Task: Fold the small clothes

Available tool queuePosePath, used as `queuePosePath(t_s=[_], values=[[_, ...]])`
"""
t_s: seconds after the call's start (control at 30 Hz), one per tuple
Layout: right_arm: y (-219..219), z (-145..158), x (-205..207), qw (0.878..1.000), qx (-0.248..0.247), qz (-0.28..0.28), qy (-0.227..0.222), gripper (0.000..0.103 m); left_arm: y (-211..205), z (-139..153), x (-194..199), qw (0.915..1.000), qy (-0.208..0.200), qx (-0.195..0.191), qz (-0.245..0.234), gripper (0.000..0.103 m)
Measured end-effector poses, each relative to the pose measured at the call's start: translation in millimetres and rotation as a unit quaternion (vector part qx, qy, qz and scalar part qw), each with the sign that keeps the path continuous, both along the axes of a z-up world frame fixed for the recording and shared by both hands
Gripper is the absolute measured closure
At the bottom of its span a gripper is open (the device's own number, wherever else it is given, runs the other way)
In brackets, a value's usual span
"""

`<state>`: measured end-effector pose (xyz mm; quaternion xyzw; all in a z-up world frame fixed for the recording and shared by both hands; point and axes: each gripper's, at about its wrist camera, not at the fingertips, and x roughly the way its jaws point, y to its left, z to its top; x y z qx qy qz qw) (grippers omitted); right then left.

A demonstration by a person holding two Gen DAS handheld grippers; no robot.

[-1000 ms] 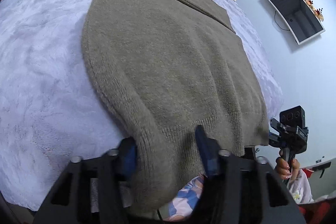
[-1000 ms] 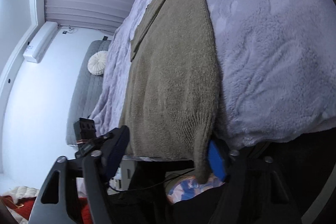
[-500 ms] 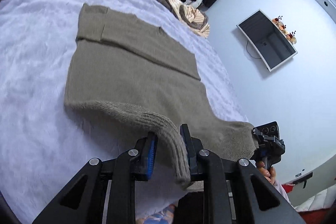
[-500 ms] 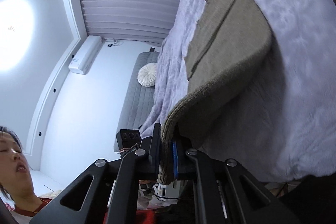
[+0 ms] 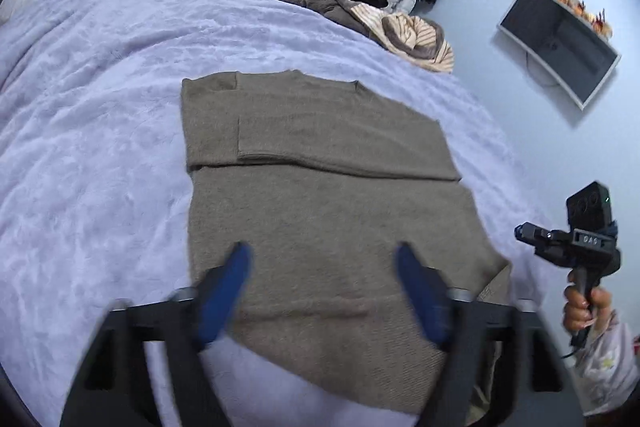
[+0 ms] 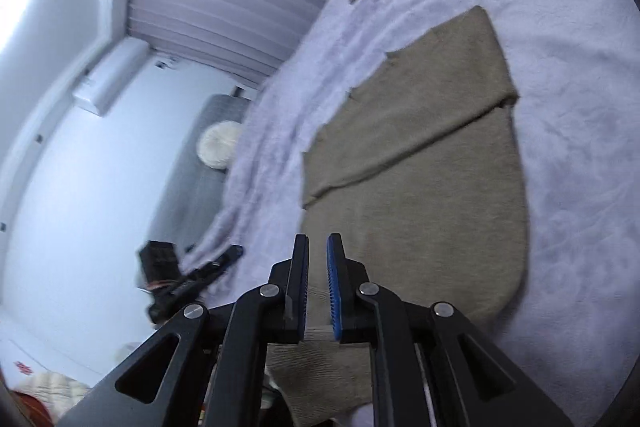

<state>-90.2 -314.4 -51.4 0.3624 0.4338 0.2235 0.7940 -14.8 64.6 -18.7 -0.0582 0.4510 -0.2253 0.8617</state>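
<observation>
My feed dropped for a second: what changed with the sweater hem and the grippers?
Both grippers clamped the hem half a second ago. The left gripper has since let go and opened wide; the sweater lies flatter. The right gripper remains nearly closed, hem in its jaws. Sleeve fold unchanged.

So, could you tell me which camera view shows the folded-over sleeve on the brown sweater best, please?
The left wrist view: the sleeve lies across the sweater near the frame's middle, its cuff end and edges plain. The right wrist view shows it too, but slanted and blurred.
</observation>
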Motion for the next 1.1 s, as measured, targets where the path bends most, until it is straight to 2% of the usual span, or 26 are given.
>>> queuePosePath(t_s=[0.03,0.07,0.13,0.2,0.23,0.27,0.33,0.37,0.43,0.47,0.5,0.53,0.57,0.6,0.63,0.7,0.83,0.93,1.03,1.07,1.1], values=[[2,-9,-1,1.000,-0.016,0.005,0.018,0.091,-4,-2,-9,0.9995,-0.023,0.015,-0.015,0.004],[5,-17,-4,0.999,-0.025,0.010,0.035,0.091,-12,-5,-15,0.9974,-0.035,0.033,-0.053,0.004],[8,-27,-11,0.998,-0.030,0.022,0.056,0.090,-31,-11,-23,0.9895,-0.045,0.075,-0.115,0.004],[13,-27,-21,0.997,-0.045,0.034,0.059,0.079,-55,-17,-29,0.9762,-0.052,0.106,-0.182,0.004],[18,-23,-24,0.996,-0.061,0.044,0.052,0.053,-69,-22,-31,0.9653,-0.057,0.127,-0.221,0.004],[25,-17,-26,0.994,-0.081,0.061,0.040,0.035,-83,-25,-34,0.9540,-0.063,0.146,-0.254,0.004],[39,-4,-29,0.988,-0.129,0.088,0.016,0.035,-110,-36,-35,0.9264,-0.065,0.181,-0.324,0.004],[45,2,-30,0.984,-0.150,0.100,0.006,0.035,-120,-40,-36,0.9164,-0.058,0.190,-0.348,0.004],[57,11,-30,0.977,-0.176,0.120,-0.011,0.035,-138,-55,-31,0.9006,-0.027,0.197,-0.387,0.004],[62,13,-30,0.973,-0.188,0.132,-0.016,0.035,-144,-61,-30,0.8958,-0.015,0.200,-0.397,0.004],[69,14,-29,0.968,-0.204,0.144,-0.020,0.035,-149,-67,-28,0.8908,-0.001,0.202,-0.407,0.009],[75,15,-28,0.963,-0.220,0.154,-0.022,0.035,-153,-72,-28,0.8880,0.010,0.201,-0.413,0.031],[80,15,-26,0.958,-0.233,0.166,-0.024,0.035,-154,-76,-28,0.8852,0.032,0.191,-0.423,0.046],[85,15,-25,0.953,-0.242,0.178,-0.026,0.035,-154,-77,-29,0.8848,0.048,0.179,-0.428,0.066],[88,15,-24,0.950,-0.249,0.189,-0.029,0.035,-152,-75,-31,0.8855,0.047,0.170,-0.430,0.075],[97,14,-21,0.940,-0.264,0.212,-0.034,0.035,-141,-67,-38,0.8889,0.028,0.162,-0.427,0.082],[121,9,-14,0.913,-0.297,0.277,-0.043,0.035,-107,-52,-44,0.9107,0.026,0.130,-0.391,0.082],[139,2,-2,0.886,-0.323,0.328,-0.045,0.035,-89,-53,-45,0.9196,0.028,0.133,-0.368,0.082],[160,-15,10,0.855,-0.347,0.385,-0.023,0.035,-80,-57,-47,0.9275,0.030,0.131,-0.349,0.082],[166,-25,12,0.841,-0.366,0.397,-0.009,0.035,-78,-56,-49,0.9315,0.027,0.128,-0.339,0.082],[172,-34,10,0.825,-0.393,0.406,0.004,0.040,-74,-56,-51,0.9358,0.024,0.122,-0.330,0.082]])
